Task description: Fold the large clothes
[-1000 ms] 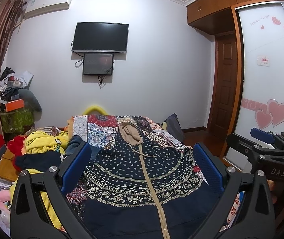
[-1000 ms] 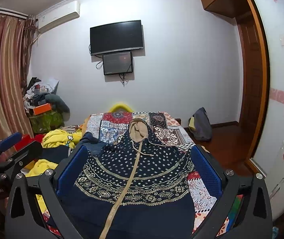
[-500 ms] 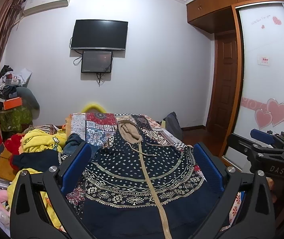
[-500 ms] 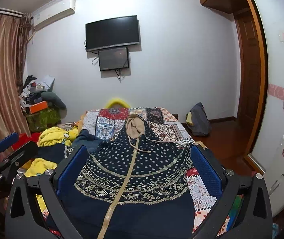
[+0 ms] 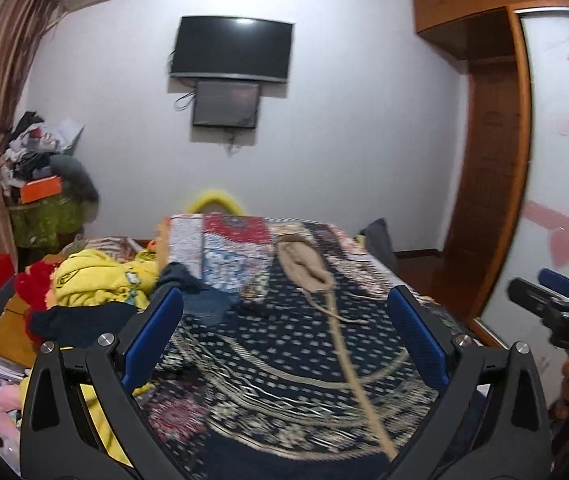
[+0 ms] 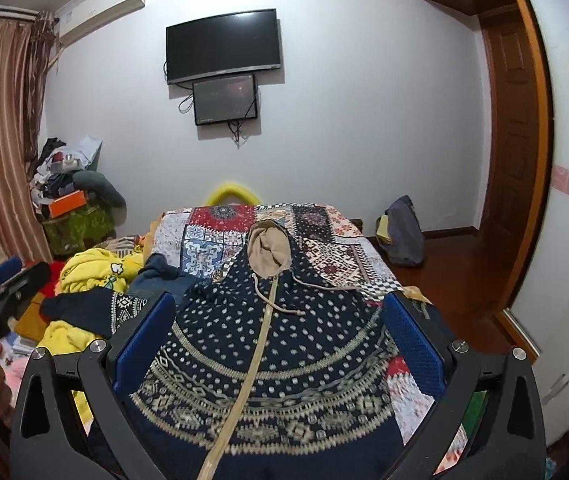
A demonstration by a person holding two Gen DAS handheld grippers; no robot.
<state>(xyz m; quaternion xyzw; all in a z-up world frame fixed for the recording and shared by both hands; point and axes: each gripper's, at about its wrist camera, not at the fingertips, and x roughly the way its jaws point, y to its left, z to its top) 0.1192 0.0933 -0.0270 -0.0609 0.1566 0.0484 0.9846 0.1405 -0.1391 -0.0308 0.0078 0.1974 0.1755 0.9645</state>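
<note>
A large navy hooded jacket (image 6: 284,356) with pale dots, patterned bands, a beige zip and a beige-lined hood (image 6: 266,250) lies spread flat on the patchwork bed cover (image 6: 220,224). In the left wrist view the same jacket (image 5: 284,352) is blurred. My left gripper (image 5: 284,336) is open above the jacket, holding nothing. My right gripper (image 6: 278,340) is open too, its blue pads either side of the jacket body. Each gripper shows at the edge of the other's view: the right gripper (image 5: 556,304) and the left gripper (image 6: 0,284).
A heap of yellow, red and dark clothes (image 6: 88,276) lies on the bed's left side. A cluttered stand (image 6: 72,212) is in the left corner, a grey bag (image 6: 402,236) on the floor at right, a wooden door (image 6: 512,128) and a wardrobe beyond.
Both views have tilted down and dipped toward the jacket. The left wrist view has swung and is now motion-blurred. Both grippers stay open.
</note>
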